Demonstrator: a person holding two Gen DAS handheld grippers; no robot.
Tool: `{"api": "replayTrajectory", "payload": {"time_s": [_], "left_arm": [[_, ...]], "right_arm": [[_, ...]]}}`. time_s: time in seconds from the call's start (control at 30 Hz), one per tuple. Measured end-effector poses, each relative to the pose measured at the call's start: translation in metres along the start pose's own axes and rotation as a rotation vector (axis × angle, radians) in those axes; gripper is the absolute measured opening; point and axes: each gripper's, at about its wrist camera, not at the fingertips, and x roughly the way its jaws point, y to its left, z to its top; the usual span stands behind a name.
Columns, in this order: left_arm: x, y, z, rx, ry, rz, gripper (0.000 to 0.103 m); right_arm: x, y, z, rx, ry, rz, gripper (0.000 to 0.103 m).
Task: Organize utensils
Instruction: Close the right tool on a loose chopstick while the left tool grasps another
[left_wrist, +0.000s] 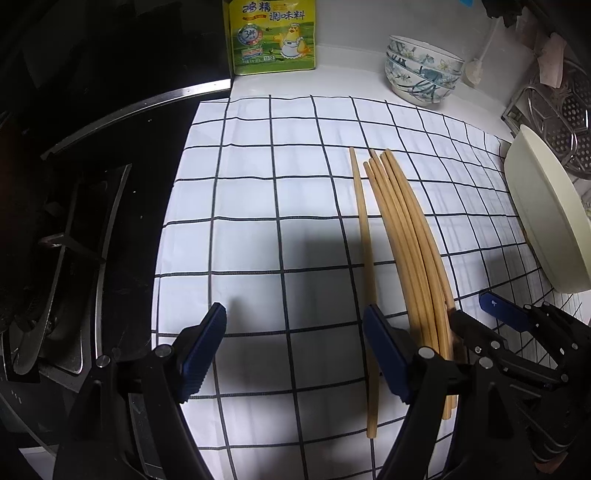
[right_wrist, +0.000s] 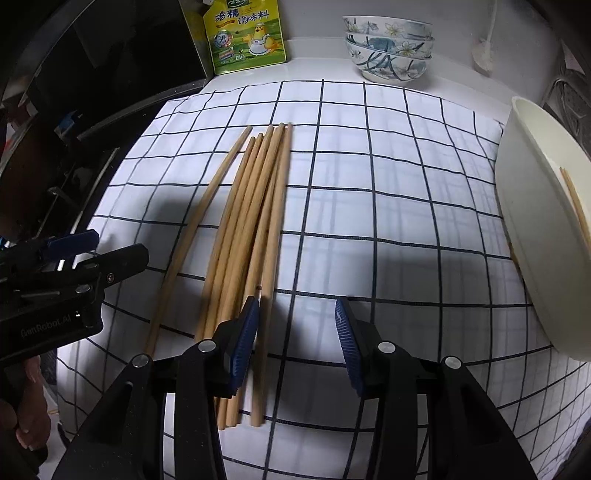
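- Wooden chopsticks lie in a loose bundle on a checked cloth spread over the desk, their tips toward the back edge, where a seasoning pouch and a stack of patterned bowls stand.
- One stray chopstick rests just apart from the bundle, on the side nearer the stove that borders the desk's left edge.
- A cream tray sits at the right edge of the desk; a single thin stick, seemingly a chopstick, shows inside it.
- The left gripper hovers low over bare cloth with its jaws wide apart and nothing between them; the stray chopstick runs just beside its right finger.
- The right gripper is poised at the near ends of the bundle, jaws open and empty, the outermost chopstick lying just inside its left pad.
- The step in hand appears to be picking the next chopstick for transfer to the tray, with most of the job still ahead.
- The next move likely calls for lowering the right jaws astride one stick and pinching it without dragging its neighbours.
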Motion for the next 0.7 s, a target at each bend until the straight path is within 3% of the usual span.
{"api": "replayTrajectory", "payload": {"time_s": [0.4,0.7], "left_arm": [[0.013,-0.017,0.003,0.046,-0.013,0.012,0.076],[0.023,-0.025,0.004,0.074,-0.014,0.039,0.077]], "right_arm": [[-0.002,-0.026,-0.003,0.026,-0.012,-0.083,0.041],[0.001,-0.022,0.004,-0.026,-0.028,-0.080,0.043]]}}
